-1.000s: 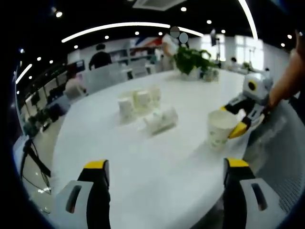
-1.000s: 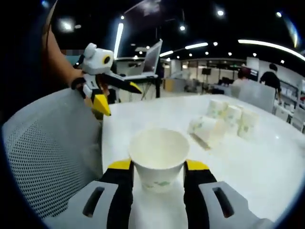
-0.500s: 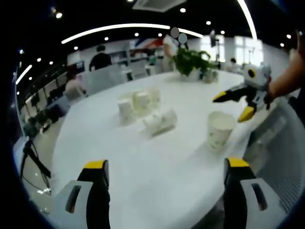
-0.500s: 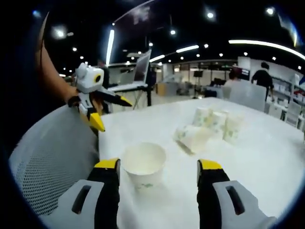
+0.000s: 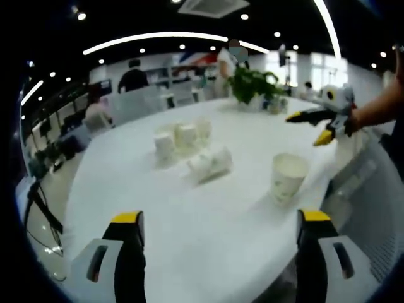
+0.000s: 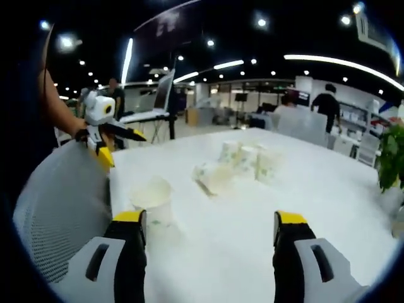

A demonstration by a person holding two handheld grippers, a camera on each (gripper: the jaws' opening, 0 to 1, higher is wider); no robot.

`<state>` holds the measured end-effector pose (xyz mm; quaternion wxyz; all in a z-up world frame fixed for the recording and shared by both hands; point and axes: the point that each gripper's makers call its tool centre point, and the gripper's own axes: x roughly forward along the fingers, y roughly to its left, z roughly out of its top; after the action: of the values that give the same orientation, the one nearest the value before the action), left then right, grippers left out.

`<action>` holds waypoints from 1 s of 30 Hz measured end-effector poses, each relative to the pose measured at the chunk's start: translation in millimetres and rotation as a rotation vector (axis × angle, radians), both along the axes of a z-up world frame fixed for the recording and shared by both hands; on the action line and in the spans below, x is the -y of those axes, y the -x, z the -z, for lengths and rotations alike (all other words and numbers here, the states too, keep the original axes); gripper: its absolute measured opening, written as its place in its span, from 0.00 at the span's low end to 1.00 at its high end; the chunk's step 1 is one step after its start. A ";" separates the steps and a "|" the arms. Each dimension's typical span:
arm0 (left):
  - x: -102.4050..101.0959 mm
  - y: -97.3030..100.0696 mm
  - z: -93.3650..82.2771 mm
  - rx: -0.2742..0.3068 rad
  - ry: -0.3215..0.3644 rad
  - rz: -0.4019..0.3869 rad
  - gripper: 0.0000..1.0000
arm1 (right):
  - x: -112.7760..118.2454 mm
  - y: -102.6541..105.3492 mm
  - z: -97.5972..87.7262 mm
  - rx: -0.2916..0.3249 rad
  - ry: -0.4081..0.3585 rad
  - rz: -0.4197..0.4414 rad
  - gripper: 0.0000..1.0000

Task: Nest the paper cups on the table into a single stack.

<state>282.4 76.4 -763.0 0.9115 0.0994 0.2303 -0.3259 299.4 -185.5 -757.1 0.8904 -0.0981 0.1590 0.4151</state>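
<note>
Step in hand, as I'm reading it: one upright cup (image 5: 287, 178) is standing alone on the white worktop (image 5: 189, 221) w/ nothing gripping it, looking like the base for the stack. Right gripper (image 6: 211, 243) is hovering above the worktop w/ fingers (image 6: 131, 227) spread wide and holding nothing; that cup (image 6: 153, 201) is sitting just beyond its left finger, near the worktop edge by the mesh chair (image 6: 53, 214). Left gripper (image 5: 218, 243) is also hanging low over the near side, fingers (image 5: 128, 226) spread, nothing btwn them.

Rest of the cups: a tipped cup (image 5: 210, 165) is lying on its side mid-worktop, and a cluster of standing cups (image 5: 180, 137) is just behind it. Probably three or four in the cluster; too blurry to count.

Next move, my guess: one gripper is needing to reach fwd to the tipped cup or the cluster, pinch a rim/wall lightly w/o crushing, bring it mouth-up over the lone cup and drop it in straight.
</note>
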 end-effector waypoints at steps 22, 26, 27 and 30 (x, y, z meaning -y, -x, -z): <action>20.7 13.8 8.3 -0.050 -0.034 0.117 0.99 | 33.2 -1.9 -0.3 -0.014 0.024 0.031 1.00; 29.5 15.9 5.2 -0.080 -0.046 0.171 0.99 | 35.5 -2.5 -2.9 -0.013 0.018 0.026 1.00; 31.3 13.6 2.2 -0.074 -0.048 0.180 0.99 | 35.7 -2.5 -3.8 -0.013 0.012 0.027 1.00; 34.0 -0.1 -12.9 -0.050 -0.053 0.196 0.99 | 36.6 -3.3 -5.5 -0.008 -0.003 0.028 1.00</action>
<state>282.5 42.4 -750.1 0.8662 0.1374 0.2507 -0.4098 302.6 -222.1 -751.6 0.8956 -0.0930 0.1631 0.4033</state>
